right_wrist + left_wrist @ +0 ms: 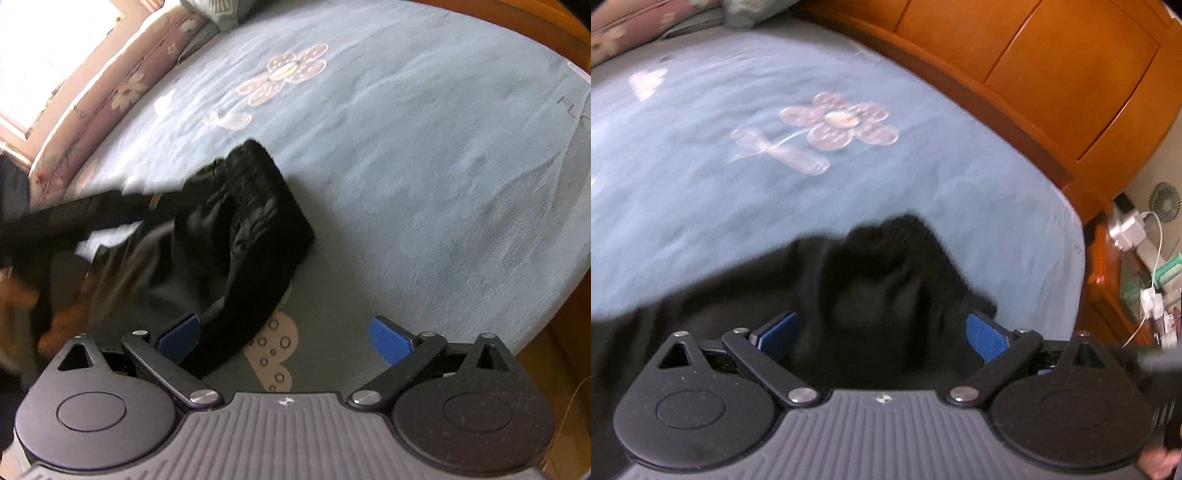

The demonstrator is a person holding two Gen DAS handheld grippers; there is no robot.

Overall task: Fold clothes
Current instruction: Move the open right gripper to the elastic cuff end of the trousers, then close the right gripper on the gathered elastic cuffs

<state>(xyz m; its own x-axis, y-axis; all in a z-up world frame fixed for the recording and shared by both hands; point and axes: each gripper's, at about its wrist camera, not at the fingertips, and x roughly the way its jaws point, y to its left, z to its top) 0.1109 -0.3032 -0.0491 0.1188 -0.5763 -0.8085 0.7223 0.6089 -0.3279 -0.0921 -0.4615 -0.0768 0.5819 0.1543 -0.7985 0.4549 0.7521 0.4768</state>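
Two claws wide: our left gripper right over black clothes; our right gripper has them off left.

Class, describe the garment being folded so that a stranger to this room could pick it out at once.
Find the bed with the light blue bedspread and its stitched flower. The black garment lies crumpled near the bedspread's front edge. It is the only dark thing on that pale cloth.

Black garment bunched on blue bedsheet, right hand-held gripper spread wide.

A blue flowered bedspread meets an orange wooden headboard.
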